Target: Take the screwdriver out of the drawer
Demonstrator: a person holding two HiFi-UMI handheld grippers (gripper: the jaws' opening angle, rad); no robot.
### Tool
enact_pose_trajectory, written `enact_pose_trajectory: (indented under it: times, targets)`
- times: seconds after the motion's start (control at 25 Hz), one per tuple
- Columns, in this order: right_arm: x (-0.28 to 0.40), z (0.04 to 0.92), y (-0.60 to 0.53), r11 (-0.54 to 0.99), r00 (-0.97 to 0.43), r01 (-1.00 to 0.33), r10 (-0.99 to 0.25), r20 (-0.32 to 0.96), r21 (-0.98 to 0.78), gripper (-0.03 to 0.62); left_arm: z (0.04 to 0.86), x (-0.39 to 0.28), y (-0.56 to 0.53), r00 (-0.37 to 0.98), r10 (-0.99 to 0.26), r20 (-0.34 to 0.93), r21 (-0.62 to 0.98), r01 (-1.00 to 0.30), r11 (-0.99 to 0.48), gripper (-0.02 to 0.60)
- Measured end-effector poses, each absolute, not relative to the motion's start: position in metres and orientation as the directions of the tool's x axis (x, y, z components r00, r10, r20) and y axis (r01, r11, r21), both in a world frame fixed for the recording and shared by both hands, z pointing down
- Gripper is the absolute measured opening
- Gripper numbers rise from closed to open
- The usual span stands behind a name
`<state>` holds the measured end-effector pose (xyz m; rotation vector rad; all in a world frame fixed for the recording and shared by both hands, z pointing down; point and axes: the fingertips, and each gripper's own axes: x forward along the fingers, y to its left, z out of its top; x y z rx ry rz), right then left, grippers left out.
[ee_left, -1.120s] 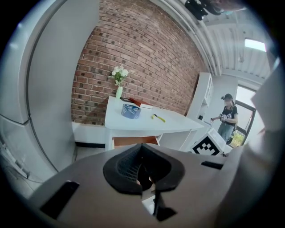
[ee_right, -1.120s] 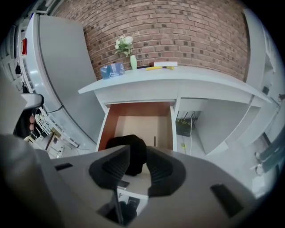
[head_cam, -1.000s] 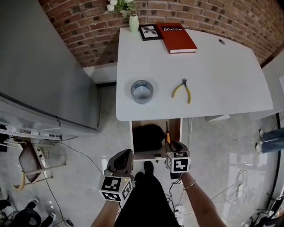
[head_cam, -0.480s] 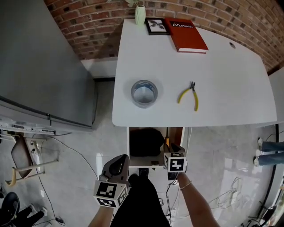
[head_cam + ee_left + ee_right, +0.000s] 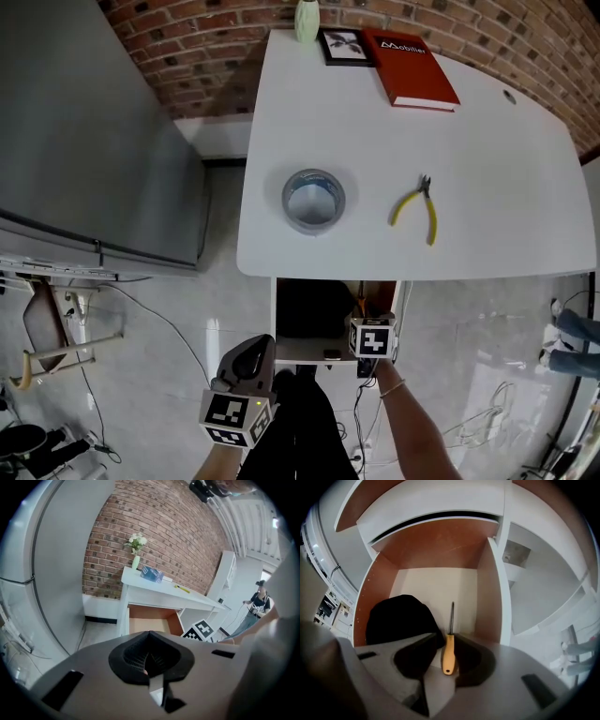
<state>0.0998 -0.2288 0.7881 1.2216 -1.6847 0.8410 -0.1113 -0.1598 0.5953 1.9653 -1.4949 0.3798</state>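
Note:
The screwdriver point(image 5: 449, 651), with an orange handle and a dark shaft, lies along the right side of the open drawer point(image 5: 486, 597), pointing inward. My right gripper point(image 5: 446, 634) is open, with one jaw on each side of the handle. In the head view the right gripper point(image 5: 372, 336) sits at the drawer's point(image 5: 300, 352) front right corner, under the white table's point(image 5: 487, 169) edge. My left gripper point(image 5: 246, 370) hangs shut and empty below and left of the drawer, away from it.
A black bundle point(image 5: 401, 620) fills the drawer's left half, beside the screwdriver. On the table lie a tape roll point(image 5: 314, 200), yellow pliers point(image 5: 417, 208), a red book point(image 5: 417, 56), a framed picture point(image 5: 342, 45) and a vase point(image 5: 307, 19). A grey cabinet point(image 5: 84, 141) stands left.
The head view has shifted, so the table sits lower in the picture. My right gripper stays at the drawer's front right, a little further in. The left gripper has drifted slightly down.

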Motion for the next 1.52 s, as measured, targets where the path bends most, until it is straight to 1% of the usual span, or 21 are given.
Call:
enact_pose_trajectory:
  times: [0.32,0.56,0.72,1.08,1.2,1.4,1.52]
  targets:
    - [0.096,0.809,-0.232,0.286,-0.140,-0.957,-0.326,0.935,-0.044,0.115,0.603,-0.116,-0.173,0.288,-0.766,0.575,0.306,-0.944,-0.125,-0.008]
    - [0.095,0.813,-0.240,0.269,-0.069,-0.963,-0.331,0.941,0.024,0.115,0.607,-0.120,-0.176,0.276,-0.768,0.577,0.309,-0.945,-0.108,-0.008]
    - [0.101,0.822,-0.243,0.231,-0.019,-0.971,-0.334,0.942,0.063,0.115,0.612,-0.123,-0.173,0.275,-0.762,0.586,0.315,-0.944,-0.099,-0.008]
    - [0.098,0.835,-0.246,0.217,-0.034,-0.976,-0.302,0.953,0.034,0.115,0.623,-0.128,-0.174,0.274,-0.753,0.599,0.325,-0.942,-0.084,-0.008]
    - [0.100,0.840,-0.244,0.191,-0.052,-0.982,-0.301,0.952,0.007,0.112,0.623,-0.128,-0.177,0.277,-0.755,0.595,0.327,-0.941,-0.087,-0.008]
    - [0.100,0.844,-0.243,0.167,-0.079,-0.986,-0.299,0.951,-0.030,0.084,0.622,-0.130,-0.178,0.276,-0.759,0.590,0.328,-0.941,-0.087,-0.008]
    - [0.101,0.843,-0.242,0.167,-0.078,-0.986,-0.301,0.950,-0.028,0.082,0.621,-0.132,-0.175,0.274,-0.758,0.591,0.327,-0.941,-0.086,-0.008]
